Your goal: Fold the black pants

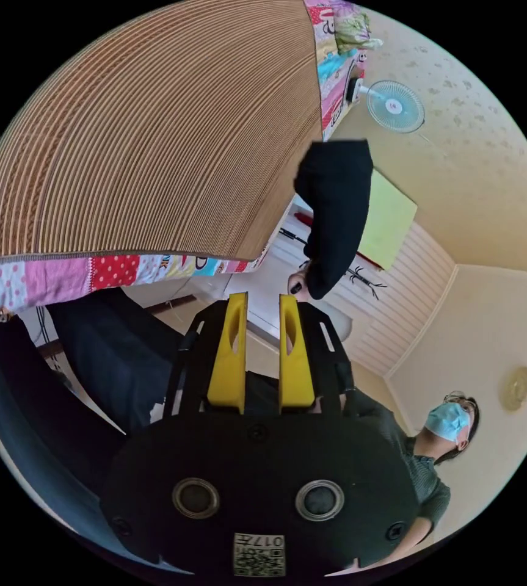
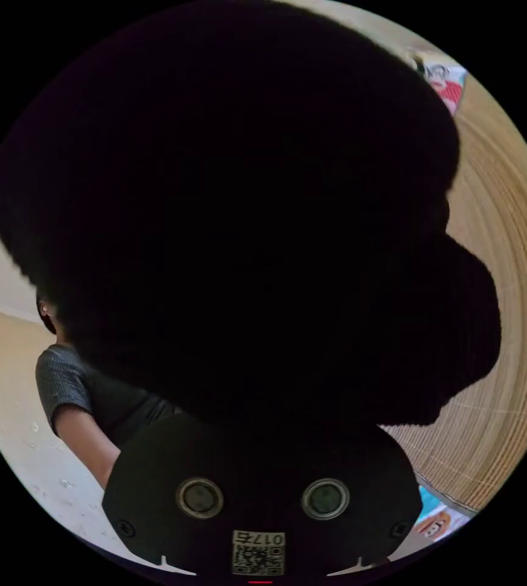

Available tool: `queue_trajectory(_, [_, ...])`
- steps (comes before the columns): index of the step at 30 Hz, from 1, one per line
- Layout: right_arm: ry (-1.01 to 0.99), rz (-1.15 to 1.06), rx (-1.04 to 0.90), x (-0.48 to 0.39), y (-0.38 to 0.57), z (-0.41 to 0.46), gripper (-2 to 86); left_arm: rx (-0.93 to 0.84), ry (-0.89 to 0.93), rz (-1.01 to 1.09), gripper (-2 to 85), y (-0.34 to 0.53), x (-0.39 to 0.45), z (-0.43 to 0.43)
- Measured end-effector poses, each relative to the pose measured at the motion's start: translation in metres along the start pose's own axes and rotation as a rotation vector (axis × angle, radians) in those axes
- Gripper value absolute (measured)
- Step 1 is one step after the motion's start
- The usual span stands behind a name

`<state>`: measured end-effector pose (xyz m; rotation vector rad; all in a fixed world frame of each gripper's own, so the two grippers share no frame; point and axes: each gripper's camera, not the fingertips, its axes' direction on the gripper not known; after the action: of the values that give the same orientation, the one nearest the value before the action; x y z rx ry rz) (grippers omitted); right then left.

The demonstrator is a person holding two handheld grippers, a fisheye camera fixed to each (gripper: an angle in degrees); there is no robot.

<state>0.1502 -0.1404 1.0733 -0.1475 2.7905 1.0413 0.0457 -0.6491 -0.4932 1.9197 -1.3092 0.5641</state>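
In the right gripper view the black pants (image 2: pixel 245 232) drape right over the camera and hide that gripper's jaws. In the left gripper view, dark cloth of the pants (image 1: pixel 98 366) hangs at the lower left, below the edge of the bedding. Another black bundle (image 1: pixel 336 207) is held up further off, with a hand (image 1: pixel 297 284) at its lower end. My left gripper (image 1: pixel 263 305) has its yellow jaws a narrow gap apart, and background shows between their tips.
A woven straw mat (image 1: pixel 153 134) (image 2: pixel 507 244) lies on a colourful patterned quilt (image 1: pixel 61 278). The person (image 1: pixel 434 458) stands close by, an arm (image 2: pixel 86 427) beside my right gripper. A fan (image 1: pixel 394 107) and a yellow-green board (image 1: pixel 388 226) are further off.
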Motion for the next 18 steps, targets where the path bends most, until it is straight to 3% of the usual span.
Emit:
queue_trajectory(3, [0.081, -0.064, 0.042, -0.041, -0.013, -0.069, 17.4, 0.037, 0.044, -0.050, 8.4, 0.024, -0.010, -0.022])
queue_trajectory(6, [0.159, 0.025, 0.102, -0.038, 0.005, -0.155, 16.7, 0.114, 0.183, -0.069, 8.7, 0.049, -0.027, -0.043])
queue_trajectory(9, [0.254, 0.460, 0.452, 0.003, 0.103, -0.252, 17.0, 0.216, 0.382, -0.165, 8.9, 0.076, -0.053, -0.064])
queue_trajectory(10, [0.222, 0.672, 0.688, 0.011, 0.172, -0.273, 16.6, 0.269, 0.466, -0.214, 8.9, 0.088, -0.064, -0.072])
queue_trajectory(11, [0.148, 0.833, 0.957, 0.006, 0.246, -0.272, 14.6, 0.324, 0.555, -0.258, 8.9, 0.100, -0.073, -0.081])
queue_trajectory(12, [0.100, 0.883, 1.086, 0.001, 0.282, -0.264, 12.8, 0.348, 0.597, -0.276, 8.9, 0.106, -0.077, -0.085])
queue_trajectory(14, [-0.061, 0.843, 1.499, -0.019, 0.396, -0.203, 4.6, 0.430, 0.740, -0.312, 8.9, 0.130, -0.089, -0.102])
queue_trajectory(16, [-0.169, 0.791, 1.622, -0.020, 0.455, -0.149, 3.3, 0.484, 0.815, -0.334, 8.9, 0.147, -0.092, -0.116])
queue_trajectory(18, [-0.210, 0.830, 1.601, -0.019, 0.495, -0.096, 2.2, 0.553, 0.923, -0.368, 8.8, 0.164, -0.091, -0.128])
